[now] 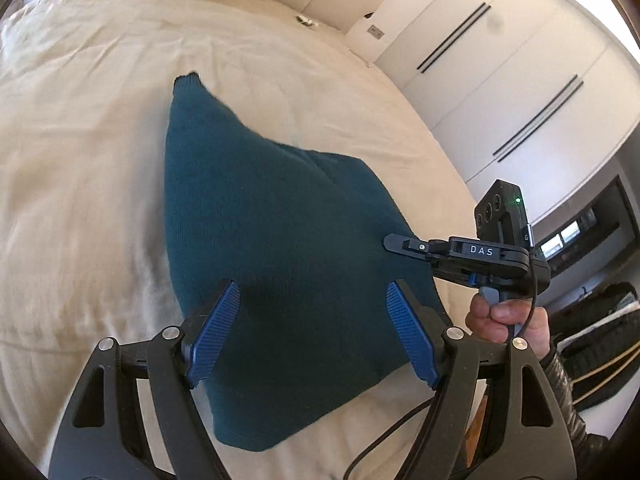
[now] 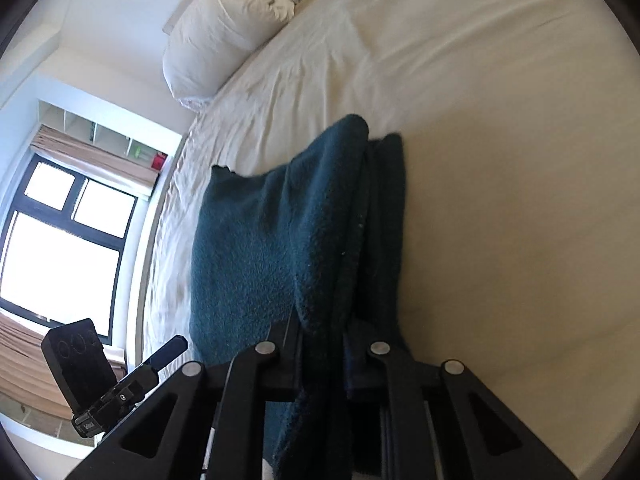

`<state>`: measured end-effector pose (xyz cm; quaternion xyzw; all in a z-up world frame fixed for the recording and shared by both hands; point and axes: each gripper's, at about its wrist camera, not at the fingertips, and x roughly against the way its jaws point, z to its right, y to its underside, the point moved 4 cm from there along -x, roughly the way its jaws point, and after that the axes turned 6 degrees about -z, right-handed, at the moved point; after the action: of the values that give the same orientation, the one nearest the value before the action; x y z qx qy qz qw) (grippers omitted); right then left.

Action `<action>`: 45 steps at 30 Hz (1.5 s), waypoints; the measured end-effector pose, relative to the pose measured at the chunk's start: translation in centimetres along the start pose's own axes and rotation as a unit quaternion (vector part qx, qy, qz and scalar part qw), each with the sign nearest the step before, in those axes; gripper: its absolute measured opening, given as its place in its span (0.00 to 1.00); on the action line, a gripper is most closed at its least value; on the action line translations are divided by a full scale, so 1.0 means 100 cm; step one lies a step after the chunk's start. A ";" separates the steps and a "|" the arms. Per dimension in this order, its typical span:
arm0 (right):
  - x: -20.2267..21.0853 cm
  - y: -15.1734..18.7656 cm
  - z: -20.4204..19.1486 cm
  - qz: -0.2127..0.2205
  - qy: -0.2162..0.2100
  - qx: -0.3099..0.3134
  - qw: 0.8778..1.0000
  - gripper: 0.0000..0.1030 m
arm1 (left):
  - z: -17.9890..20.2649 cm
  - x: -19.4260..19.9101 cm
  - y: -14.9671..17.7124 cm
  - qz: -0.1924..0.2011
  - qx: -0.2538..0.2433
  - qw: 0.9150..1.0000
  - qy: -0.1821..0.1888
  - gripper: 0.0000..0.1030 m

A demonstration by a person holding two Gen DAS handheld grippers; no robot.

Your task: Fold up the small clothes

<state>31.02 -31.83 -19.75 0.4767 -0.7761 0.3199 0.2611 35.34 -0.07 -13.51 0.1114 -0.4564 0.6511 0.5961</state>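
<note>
A dark teal knitted garment point(image 1: 276, 236) lies on the cream bed sheet point(image 1: 80, 168), part of it lifted off the bed. My left gripper point(image 1: 312, 320) is open just above its near part, blue pads point(image 1: 214, 332) wide apart and holding nothing. My right gripper point(image 1: 404, 245) comes in from the right and is shut on the garment's right edge. In the right wrist view the garment point(image 2: 272, 248) hangs bunched from the shut right gripper point(image 2: 340, 344), whose fingertips are hidden by the cloth. The left gripper's body point(image 2: 120, 384) shows at the lower left.
White pillows point(image 2: 220, 28) lie at the head of the bed. A white wardrobe point(image 1: 500, 80) stands to the right of the bed, a window point(image 2: 60, 240) on the other side. A black bag point(image 1: 600, 344) lies on the floor beside the bed.
</note>
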 end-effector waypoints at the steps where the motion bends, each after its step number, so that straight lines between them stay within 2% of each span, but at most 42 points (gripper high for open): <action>1: 0.003 0.001 0.004 0.005 0.001 -0.004 1.000 0.15 | -0.002 -0.004 -0.002 0.002 -0.004 1.000 -0.002 0.73; 5: -0.012 0.015 0.026 -0.008 -0.002 -0.010 1.000 0.16 | -0.017 -0.027 -0.002 -0.006 0.005 1.000 -0.007 0.73; 8: -0.013 0.018 0.032 0.002 -0.028 -0.017 0.999 0.18 | -0.019 -0.032 -0.003 -0.008 0.008 1.000 -0.009 0.73; 10: -0.008 0.018 0.028 0.003 -0.032 -0.019 0.999 0.30 | -0.020 -0.028 -0.006 -0.003 0.004 1.000 -0.016 0.73; 11: -0.004 0.018 0.023 0.002 -0.020 -0.016 1.000 0.33 | -0.022 -0.025 -0.009 0.005 0.003 1.000 -0.022 0.73; 13: 0.008 0.019 0.013 0.016 0.010 -0.004 1.000 0.56 | -0.026 -0.020 -0.012 0.019 0.003 0.999 -0.028 0.73; 14: 0.018 0.020 0.007 0.034 0.034 0.006 0.999 0.57 | -0.028 -0.020 -0.013 0.022 0.004 0.999 -0.031 0.73; 16: 0.035 0.025 -0.004 0.059 0.051 0.021 0.997 0.57 | -0.028 -0.025 -0.014 0.017 -0.008 0.999 -0.042 0.73; 19: 0.043 0.032 -0.030 0.078 0.019 0.059 0.995 0.57 | -0.026 -0.039 -0.006 0.013 -0.032 0.998 -0.059 0.73; 21: 0.030 0.042 -0.042 0.054 -0.013 0.085 0.995 0.55 | -0.029 -0.049 -0.002 0.004 -0.050 0.995 -0.084 0.73; 23: 0.012 0.048 -0.035 0.027 -0.008 0.088 0.996 0.52 | -0.036 -0.054 0.001 0.001 -0.053 0.994 -0.095 0.73; 24: 0.003 0.050 -0.023 0.014 -0.003 0.077 0.997 0.42 | -0.040 -0.055 0.002 0.002 -0.053 0.994 -0.099 0.73; 25: -0.004 0.050 -0.007 0.007 -0.008 0.058 0.998 0.19 | -0.045 -0.056 0.003 -0.002 -0.051 0.994 -0.102 0.73; 26: -0.005 0.049 0.007 0.008 -0.018 0.039 0.999 0.07 | -0.051 -0.057 0.003 -0.008 -0.044 0.994 -0.104 0.73; 27: -0.003 0.047 0.029 0.011 -0.035 0.003 0.999 0.00 | -0.058 -0.059 0.003 -0.021 -0.031 0.994 -0.098 0.74; 28: -0.001 0.046 0.038 0.014 -0.051 -0.017 0.998 0.00 | -0.068 -0.062 0.004 -0.037 -0.009 0.996 -0.077 0.74; 29: 0.004 0.046 0.043 0.018 -0.060 -0.027 0.998 0.00 | -0.072 -0.061 0.004 -0.037 0.001 0.997 -0.068 0.73; 30: 0.010 0.047 0.043 0.022 -0.056 -0.023 0.998 0.02 | -0.073 -0.055 0.002 -0.028 0.001 0.997 -0.074 0.74; 32: 0.027 0.045 0.030 0.041 -0.039 0.008 0.998 0.19 | -0.071 -0.044 -0.007 -0.004 -0.009 0.996 -0.086 0.74; 33: 0.031 0.042 0.025 0.048 -0.043 0.015 0.998 0.40 | -0.066 -0.034 -0.017 0.022 -0.013 0.996 -0.090 0.74; 34: 0.038 0.038 0.016 0.060 -0.050 0.023 0.997 0.49 | -0.063 -0.028 -0.024 0.039 -0.018 0.995 -0.093 0.74; 36: 0.045 0.029 -0.006 0.082 -0.071 0.044 0.993 0.50 | -0.048 -0.019 -0.044 0.075 -0.046 0.991 -0.098 0.74; 38: 0.041 0.018 -0.021 0.075 -0.095 0.057 0.991 0.50 | -0.037 -0.026 -0.060 0.077 -0.067 0.990 -0.100 0.74; 41: 0.007 -0.001 -0.040 0.053 -0.101 0.071 0.991 0.50 | -0.027 -0.060 -0.079 0.043 -0.098 0.989 -0.105 0.74; 42: -0.004 -0.006 -0.035 0.045 -0.089 0.065 0.993 0.50 | -0.033 -0.083 -0.081 0.007 -0.093 0.989 -0.111 0.74; 43: -0.018 -0.013 -0.027 0.035 -0.067 0.052 0.996 0.48 | -0.039 -0.098 -0.079 -0.011 -0.089 0.989 -0.117 0.73; 44: -0.030 -0.015 -0.012 0.024 -0.061 0.033 0.997 0.44 | -0.043 -0.107 -0.078 -0.016 -0.092 0.987 -0.129 0.73; 45: -0.033 -0.017 -0.003 0.024 -0.075 0.019 0.997 0.33 | -0.045 -0.111 -0.075 -0.001 -0.112 0.983 -0.144 0.74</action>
<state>33.93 -30.34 -21.49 0.4853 -0.7986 0.3040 0.1853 46.67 -5.30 -20.22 0.1372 -0.6070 0.5725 0.5339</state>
